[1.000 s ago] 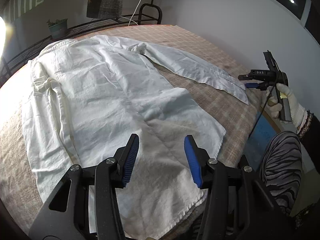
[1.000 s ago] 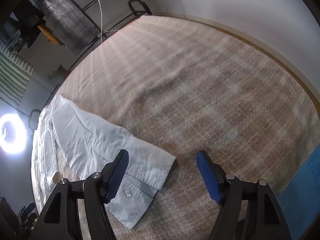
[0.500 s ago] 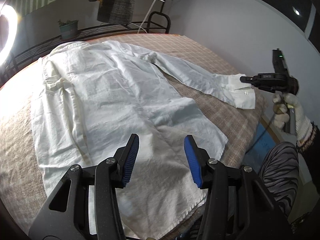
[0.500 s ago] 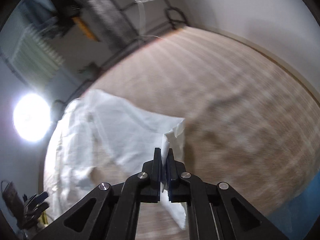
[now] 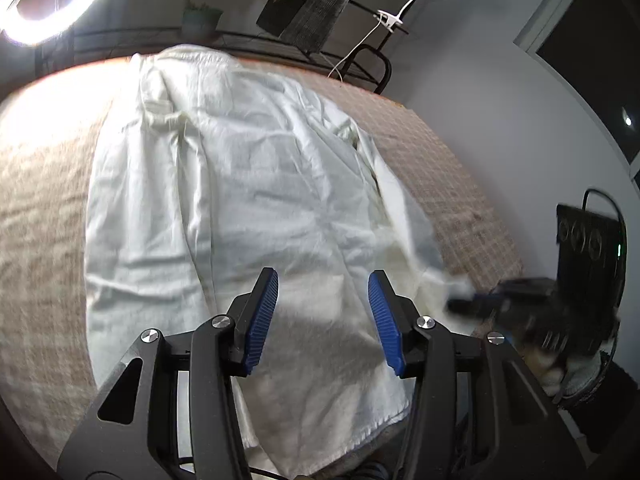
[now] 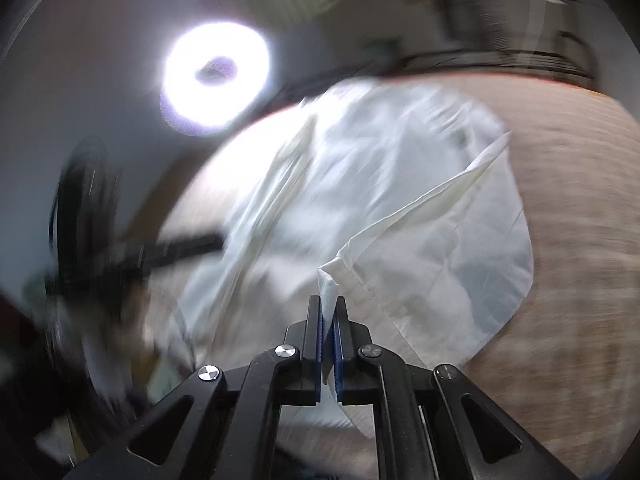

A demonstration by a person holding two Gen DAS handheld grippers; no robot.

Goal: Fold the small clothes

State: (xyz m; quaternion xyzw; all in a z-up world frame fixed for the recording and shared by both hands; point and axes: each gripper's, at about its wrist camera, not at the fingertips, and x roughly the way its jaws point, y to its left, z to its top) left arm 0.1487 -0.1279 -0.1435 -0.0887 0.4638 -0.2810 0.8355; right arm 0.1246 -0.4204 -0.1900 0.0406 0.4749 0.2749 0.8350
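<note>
A white long-sleeved shirt [image 5: 248, 216] lies spread flat on a checked brown bed cover [image 5: 452, 184]. My left gripper [image 5: 323, 312] is open and empty, hovering over the shirt's lower part near the hem. My right gripper [image 6: 328, 320] is shut on the cuff of the shirt's sleeve [image 6: 420, 208], which stretches taut from the jaws back over the shirt body [image 6: 360, 160]. In the left wrist view the right gripper [image 5: 464, 304] shows blurred at the shirt's right edge, with the sleeve [image 5: 404, 208] drawn in along the shirt's side.
A bright ring light [image 5: 44, 0] stands beyond the far left of the bed, also in the right wrist view [image 6: 216, 76]. A black metal rack [image 5: 360, 60] with hanging dark cloth and a potted plant [image 5: 200, 16] runs along the far edge. A grey wall [image 5: 500, 100] is at right.
My right gripper closed on the sleeve cuff, lifted it and carried it in toward the shirt body. The sleeve no longer lies stretched out to the right. The left gripper stayed open.
</note>
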